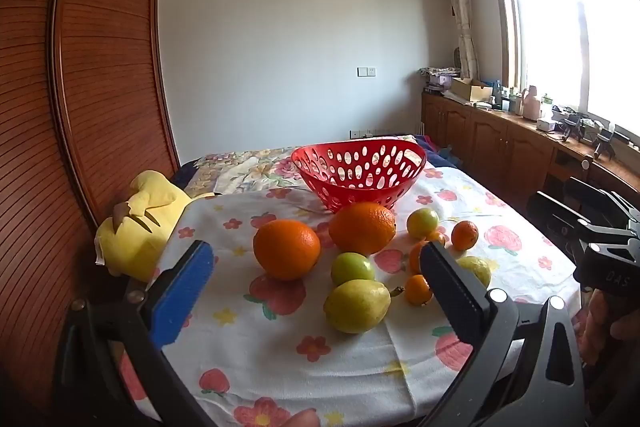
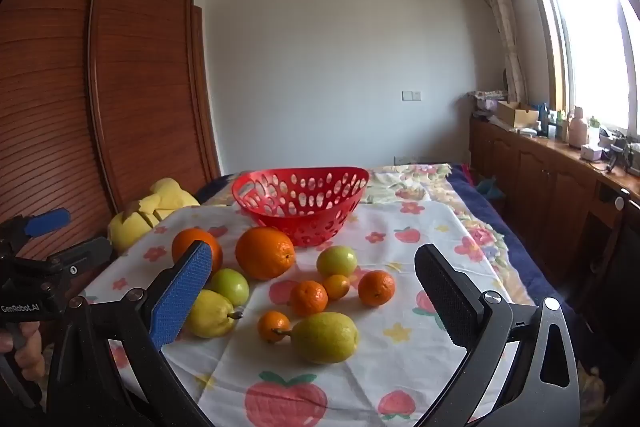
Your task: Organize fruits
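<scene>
On cloth-covered surface (image 2: 420, 235), at 12 o'clock: red basket (image 2: 300, 203), empty. Fruits (image 2: 324, 337) loose below. Left gripper (image 1: 316, 267), right gripper (image 2: 312, 273) both spread wide, grasping nothing. Step: first pick. Next: descend, straddle one fruit, clench.

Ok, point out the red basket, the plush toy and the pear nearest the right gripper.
Red basket (image 2: 301, 203): right wrist view, front wall.
Plush toy (image 1: 138, 227): left wrist view, yellow body.
Pear (image 2: 325, 337): right wrist view, middle of its skin.

A loose cluster of oranges (image 2: 265, 253), pears (image 2: 325, 337) and small citrus fills the middle of the cloth-covered surface (image 2: 420, 367), blocking the way to the red basket (image 2: 300, 205) at its far edge, while bare cloth lies open along the right edge.
</scene>
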Tool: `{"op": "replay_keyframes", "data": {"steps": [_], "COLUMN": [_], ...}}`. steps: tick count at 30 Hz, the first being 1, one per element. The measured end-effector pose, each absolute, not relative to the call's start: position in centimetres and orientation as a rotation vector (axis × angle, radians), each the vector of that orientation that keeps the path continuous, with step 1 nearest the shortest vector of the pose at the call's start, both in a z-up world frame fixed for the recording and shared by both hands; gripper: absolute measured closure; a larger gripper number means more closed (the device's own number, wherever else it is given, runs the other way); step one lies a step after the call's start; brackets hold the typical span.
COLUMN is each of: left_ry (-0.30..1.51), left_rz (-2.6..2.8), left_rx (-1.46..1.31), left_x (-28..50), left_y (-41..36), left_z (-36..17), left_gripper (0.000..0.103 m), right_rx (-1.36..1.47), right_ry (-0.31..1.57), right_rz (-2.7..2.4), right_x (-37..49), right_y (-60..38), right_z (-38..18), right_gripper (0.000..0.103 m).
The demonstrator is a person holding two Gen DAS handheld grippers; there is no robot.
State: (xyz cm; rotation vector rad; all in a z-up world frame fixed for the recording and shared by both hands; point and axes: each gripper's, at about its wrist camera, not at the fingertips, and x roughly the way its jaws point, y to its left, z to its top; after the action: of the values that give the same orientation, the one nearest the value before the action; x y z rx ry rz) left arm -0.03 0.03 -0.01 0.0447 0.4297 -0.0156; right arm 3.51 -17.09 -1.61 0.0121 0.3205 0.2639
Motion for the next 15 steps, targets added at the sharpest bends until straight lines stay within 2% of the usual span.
{"op": "replay_keyframes", "data": {"steps": [15], "left_ry": [0.425], "left_rz": [-0.024], "left_rx": [0.037], "left_x": [-0.54], "left_y": [0.33], "left_z": [0.29], "left_gripper": [0.000], "right_rx": [0.011], "right_ry": [0.314], "right_rz": [0.249], "right_x": [3.73], "right_y": [-17.37], "right_z": [-1.67], "right_gripper": [0.000]}}
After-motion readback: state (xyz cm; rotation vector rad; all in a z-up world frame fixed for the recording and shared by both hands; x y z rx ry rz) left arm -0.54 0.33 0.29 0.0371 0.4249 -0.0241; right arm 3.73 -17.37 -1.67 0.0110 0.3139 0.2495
